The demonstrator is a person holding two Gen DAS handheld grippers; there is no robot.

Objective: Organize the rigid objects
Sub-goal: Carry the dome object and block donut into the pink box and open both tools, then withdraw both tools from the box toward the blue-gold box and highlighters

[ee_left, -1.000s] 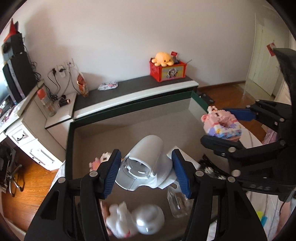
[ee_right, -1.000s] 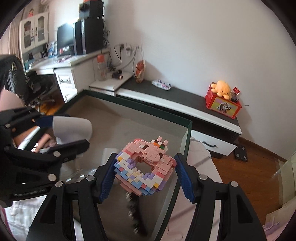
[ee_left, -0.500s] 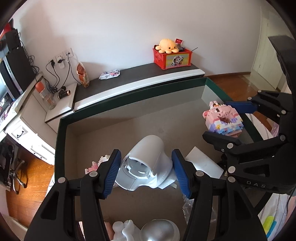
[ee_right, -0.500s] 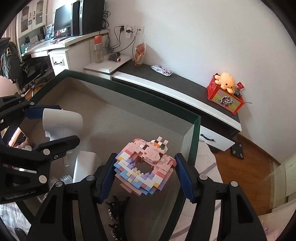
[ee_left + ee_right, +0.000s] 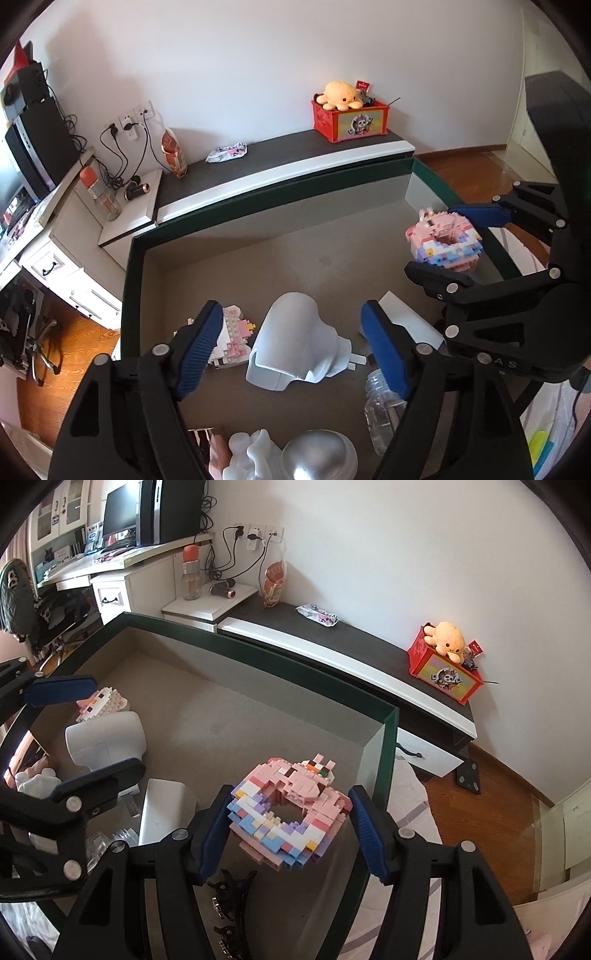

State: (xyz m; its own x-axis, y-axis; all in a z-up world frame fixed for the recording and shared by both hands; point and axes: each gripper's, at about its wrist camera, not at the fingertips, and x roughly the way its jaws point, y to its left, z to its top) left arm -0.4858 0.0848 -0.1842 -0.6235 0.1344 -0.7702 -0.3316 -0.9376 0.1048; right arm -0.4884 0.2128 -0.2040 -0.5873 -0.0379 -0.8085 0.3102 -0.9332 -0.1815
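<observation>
A white hair-dryer-shaped plastic body [image 5: 295,332] lies on the glass table [image 5: 140,243], also visible in the right wrist view [image 5: 107,738]. My left gripper [image 5: 291,314] hangs over it with its jaws opening. The body lies between the blue pads, and there is a gap on each side. My right gripper [image 5: 290,797] is shut on a pink, blue and white brick-built ring [image 5: 258,823], held above the table's right corner. In the left wrist view that ring [image 5: 432,251] sits between the right gripper's [image 5: 436,240] pads.
On the table lie a pink-and-white brick model [image 5: 232,332], a white box [image 5: 406,321], a clear bottle [image 5: 384,406], a silver dome [image 5: 321,458] and a black hair clip [image 5: 229,897]. A dark green rim [image 5: 384,746] edges the table. Behind it, a sideboard carries a red box [image 5: 351,118].
My left jaws have spread off the white body, which now lies tipped on the table. My right gripper dipped slightly with the brick ring, then held still.
</observation>
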